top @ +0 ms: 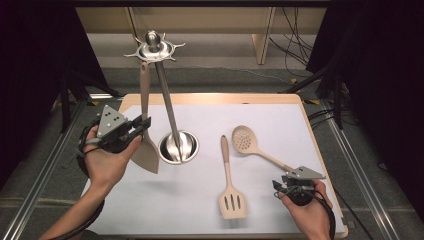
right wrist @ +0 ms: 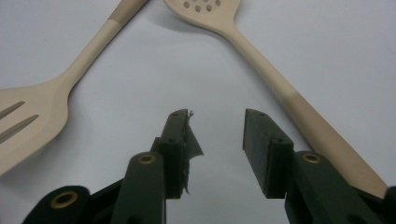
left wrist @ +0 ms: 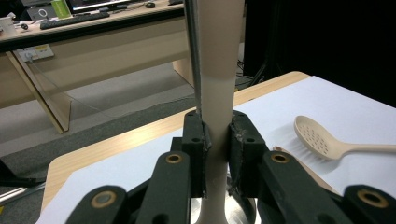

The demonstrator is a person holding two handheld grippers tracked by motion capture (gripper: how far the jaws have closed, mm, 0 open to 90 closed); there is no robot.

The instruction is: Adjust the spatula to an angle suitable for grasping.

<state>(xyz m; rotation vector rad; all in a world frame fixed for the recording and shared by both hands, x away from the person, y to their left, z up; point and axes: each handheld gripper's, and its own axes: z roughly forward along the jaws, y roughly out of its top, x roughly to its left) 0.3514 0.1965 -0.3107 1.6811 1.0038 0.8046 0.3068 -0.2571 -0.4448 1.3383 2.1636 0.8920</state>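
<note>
A person is hanging wooden utensils on a steel utensil stand (top: 167, 100). Nearest, the right gripper (top: 283, 188) is resting with jaws spread and empty beside the skimmer spoon (top: 247, 142) handle, the slotted turner (top: 230, 192) lying just to its left. Farther off, the left gripper (top: 142, 125) is pinching the neck of the solid spatula (top: 145, 145), holding it upright against the stand's pole (handle tip at the hook ring (top: 155, 49)). The next move likely calls for seating it on a hook, then letting go.
</note>
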